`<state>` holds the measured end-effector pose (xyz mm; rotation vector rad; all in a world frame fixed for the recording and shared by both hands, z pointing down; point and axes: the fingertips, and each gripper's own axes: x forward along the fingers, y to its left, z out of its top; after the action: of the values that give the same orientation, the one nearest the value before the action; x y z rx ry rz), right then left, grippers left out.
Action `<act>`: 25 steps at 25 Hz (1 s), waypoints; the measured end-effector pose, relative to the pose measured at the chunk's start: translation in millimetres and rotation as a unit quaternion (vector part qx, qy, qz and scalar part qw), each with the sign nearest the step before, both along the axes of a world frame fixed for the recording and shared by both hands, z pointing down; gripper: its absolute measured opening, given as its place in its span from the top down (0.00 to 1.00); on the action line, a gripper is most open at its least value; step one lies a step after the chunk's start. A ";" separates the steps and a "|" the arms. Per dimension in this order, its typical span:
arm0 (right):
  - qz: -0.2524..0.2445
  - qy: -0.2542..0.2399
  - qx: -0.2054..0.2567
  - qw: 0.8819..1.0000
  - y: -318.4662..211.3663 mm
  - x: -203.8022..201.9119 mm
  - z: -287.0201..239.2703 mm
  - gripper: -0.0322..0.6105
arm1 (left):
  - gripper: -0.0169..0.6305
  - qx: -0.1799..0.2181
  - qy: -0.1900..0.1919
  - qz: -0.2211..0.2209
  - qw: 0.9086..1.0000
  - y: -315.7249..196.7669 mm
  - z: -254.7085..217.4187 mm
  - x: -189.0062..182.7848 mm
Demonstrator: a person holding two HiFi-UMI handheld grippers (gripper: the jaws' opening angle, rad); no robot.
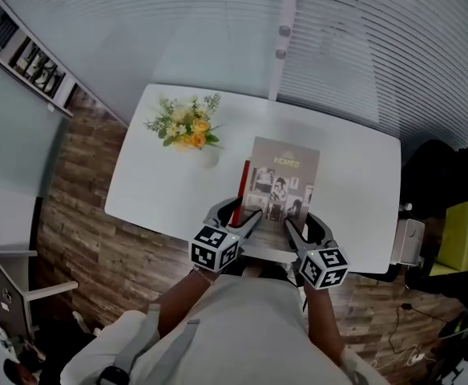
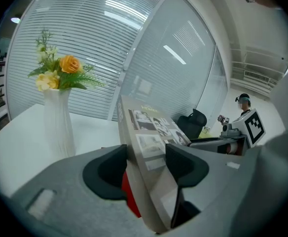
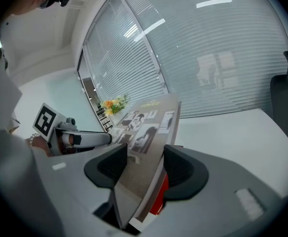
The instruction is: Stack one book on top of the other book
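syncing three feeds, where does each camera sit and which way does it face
Head view: on the person's head, looking steeply down at the table, grey book, left gripper and right gripper; forearms show.
Left gripper view: on the left gripper, looking along its jaws, shut on the grey book, toward the vase.
Right gripper view: on the right gripper, jaws likewise gripping, facing the blinds.
Shared: the grey book and flowers appear in all three.

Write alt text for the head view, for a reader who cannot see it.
Seen from above, a left hand-held gripper and a right hand-held gripper each clamp a near corner of a grey photo-cover book over a white table. The edge of a red book shows along its left side, and a vase of yellow flowers stands at the table's far left.
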<state>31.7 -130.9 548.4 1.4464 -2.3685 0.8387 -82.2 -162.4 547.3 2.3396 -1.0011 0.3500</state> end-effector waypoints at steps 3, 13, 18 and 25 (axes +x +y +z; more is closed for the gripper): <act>0.000 0.004 0.000 1.000 -1.1 -17.0 2.1 0.59 | 0.59 -0.003 0.004 -0.001 1.000 -0.7 3.3 -17.2; 0.006 0.011 -0.015 1.000 -1.7 -31.6 18.8 0.59 | 0.59 -0.017 0.006 0.010 1.000 -2.3 21.7 -31.4; 0.006 0.022 -0.038 0.999 -5.9 -25.4 42.3 0.60 | 0.59 -0.041 0.004 0.012 0.999 -5.4 48.7 -24.7; 0.007 0.018 -0.081 0.997 -12.8 -20.3 86.5 0.60 | 0.59 -0.079 -0.010 0.016 0.997 -12.3 92.4 -19.0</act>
<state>11.4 -143.7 634.9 1.4022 -2.2101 0.9756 -101.2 -174.8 639.7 2.2159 -0.9122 0.4482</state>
